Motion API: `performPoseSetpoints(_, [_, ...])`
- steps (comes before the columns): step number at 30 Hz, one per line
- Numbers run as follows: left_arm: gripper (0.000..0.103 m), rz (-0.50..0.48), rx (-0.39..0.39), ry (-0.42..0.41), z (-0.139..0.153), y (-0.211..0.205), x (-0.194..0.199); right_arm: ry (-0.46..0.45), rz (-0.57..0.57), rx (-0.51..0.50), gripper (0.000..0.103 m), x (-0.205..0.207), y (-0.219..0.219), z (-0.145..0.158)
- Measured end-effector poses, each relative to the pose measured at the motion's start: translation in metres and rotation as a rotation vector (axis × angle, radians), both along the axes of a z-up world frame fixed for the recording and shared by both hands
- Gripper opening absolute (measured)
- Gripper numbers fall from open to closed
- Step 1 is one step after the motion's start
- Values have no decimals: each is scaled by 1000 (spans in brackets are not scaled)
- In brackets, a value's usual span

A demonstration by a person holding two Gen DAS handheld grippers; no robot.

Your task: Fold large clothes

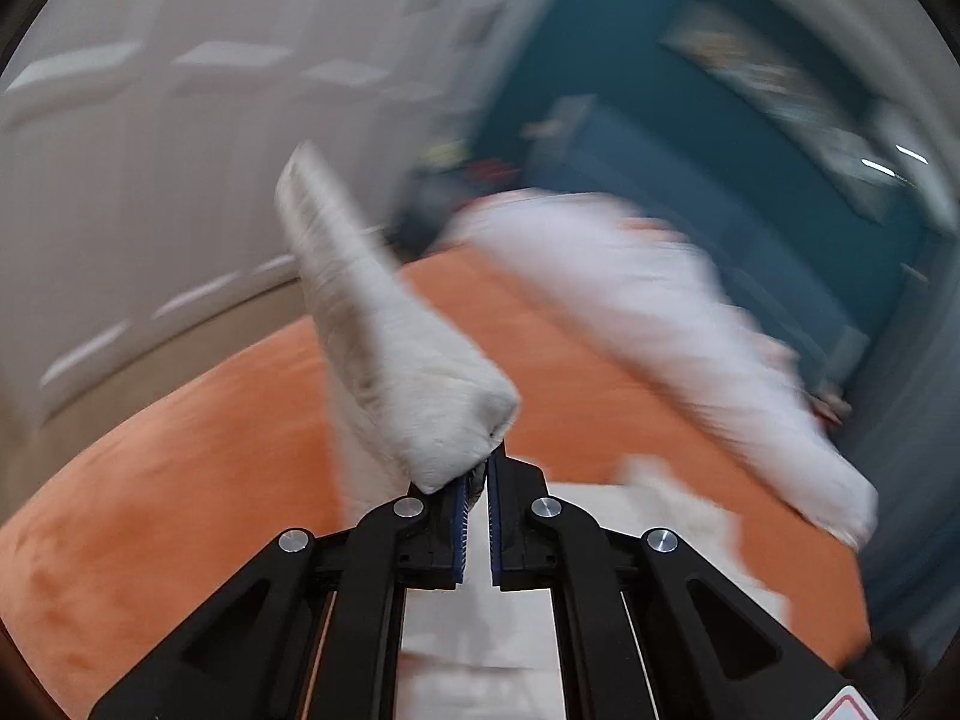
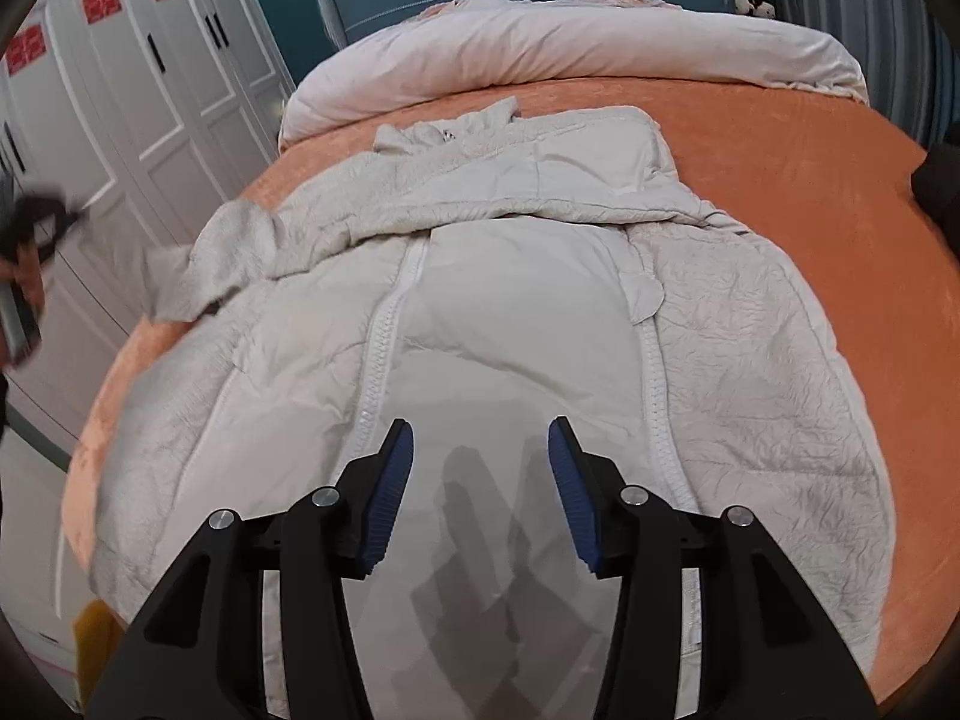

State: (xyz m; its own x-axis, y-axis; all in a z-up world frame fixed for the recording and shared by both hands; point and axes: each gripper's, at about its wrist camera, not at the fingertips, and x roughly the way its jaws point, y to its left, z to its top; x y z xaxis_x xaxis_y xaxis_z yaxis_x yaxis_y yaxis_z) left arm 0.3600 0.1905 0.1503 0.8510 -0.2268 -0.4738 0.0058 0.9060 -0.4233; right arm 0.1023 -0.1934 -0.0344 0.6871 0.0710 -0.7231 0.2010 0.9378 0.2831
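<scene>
White wardrobe doors (image 2: 150,114) line the left wall beside an orange bedspread (image 2: 810,180); on it a pale padded coat (image 2: 510,312) lies open, its long axis running away toward the headboard; at the left edge the left gripper (image 1: 478,474) is pinched tight on the sleeve cuff (image 1: 384,336), lifted clear — the nearer claw to that side; the right gripper (image 2: 480,480) hovers spread and empty above the hem, coat directly ahead.
</scene>
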Motion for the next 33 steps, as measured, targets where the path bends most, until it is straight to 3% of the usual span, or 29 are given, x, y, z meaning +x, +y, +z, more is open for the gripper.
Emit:
performPoseSetpoints(3, [3, -220, 20, -85, 40, -103, -20, -16, -4, 22, 45, -5, -5, 2])
performPoseSetpoints(6, [15, -393, 44, -45, 33, -200, -38, -29, -16, 23, 49, -11, -14, 5])
performPoseSetpoints(8, [76, -462, 59, 27, 7, -246, -49, -37, -31, 24, 51, -17, -24, 8])
performPoseSetpoints(11, [78, -478, 124, 125, -55, -291, -75, -40, -57, 19, 52, -26, -42, 7])
performPoseSetpoints(13, [78, -472, 179, 178, -83, -293, -78, -38, -79, 28, 54, -30, -55, 5])
performPoseSetpoints(15, [78, -432, 181, 229, -109, -281, -76, -35, -99, 30, 54, -33, -67, 2])
performPoseSetpoints(20, [77, -254, 218, 296, -135, -211, -58, -31, -126, 74, 54, -17, -92, -3])
performPoseSetpoints(26, [77, -85, 303, 293, -137, -151, -32, -57, -84, 103, 57, 57, -101, 8])
performPoseSetpoints(30, [77, -42, 417, 298, -148, -136, -15, -58, -88, 91, 63, 126, -105, 14])
performPoseSetpoints(33, [77, -32, 453, 307, -160, -134, -5, -65, -130, 151, 66, 163, -114, 10])
